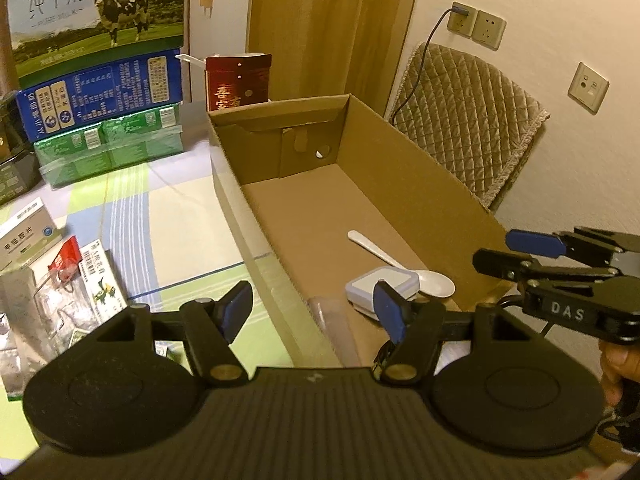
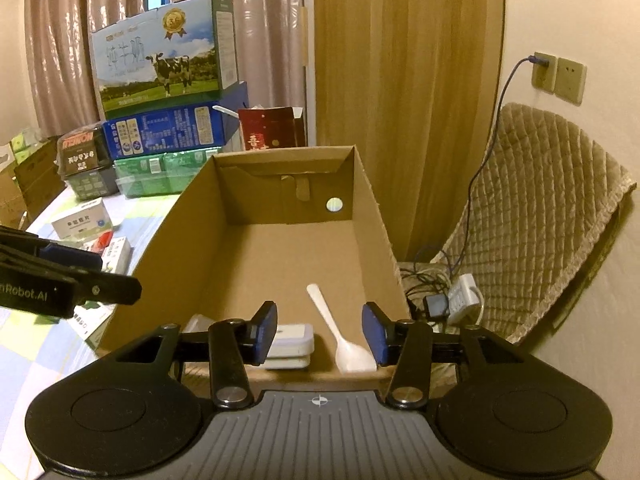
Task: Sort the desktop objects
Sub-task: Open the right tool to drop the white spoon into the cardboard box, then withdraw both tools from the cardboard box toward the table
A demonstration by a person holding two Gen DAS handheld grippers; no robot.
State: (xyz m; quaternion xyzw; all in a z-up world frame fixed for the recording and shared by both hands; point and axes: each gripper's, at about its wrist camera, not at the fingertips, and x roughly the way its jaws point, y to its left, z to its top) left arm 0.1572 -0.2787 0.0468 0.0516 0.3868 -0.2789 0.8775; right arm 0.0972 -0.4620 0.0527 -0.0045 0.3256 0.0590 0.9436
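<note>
You are at a table [image 1: 132,208] covered in a pale checked cloth, with a cream wall, a wooden door and a quilted chair [image 2: 548,216] beyond it. Stacked milk cartons [image 2: 164,92] stand at the far left.

Straight ahead of both grippers sits a long open cardboard box [image 2: 280,248], its near end just under your fingertips. Inside, at that near end, lie a white spoon [image 2: 340,332] and, touching it on the left, a small white case [image 2: 292,340]. The rest of the box floor is bare.

Your right gripper [image 2: 320,334] hangs over the box's near end with its jaws apart and nothing between the pads; the spoon lies on the box floor below and just inside the right pad. It looks like a drop just made, so this step reads as finished.

Your left gripper [image 1: 316,312] is also apart and empty, straddling the box's left wall, with the case just ahead of its right finger.

To the left of the left gripper, on the cloth, small packets [image 1: 60,264] and a white medicine box [image 1: 28,232] wait unsorted, close together.

The next move probably calls for swinging a gripper left, away from the box, and lowering onto one packet. They overlap, so pick an outer one and close on its narrow sides to avoid dragging its neighbours.
</note>
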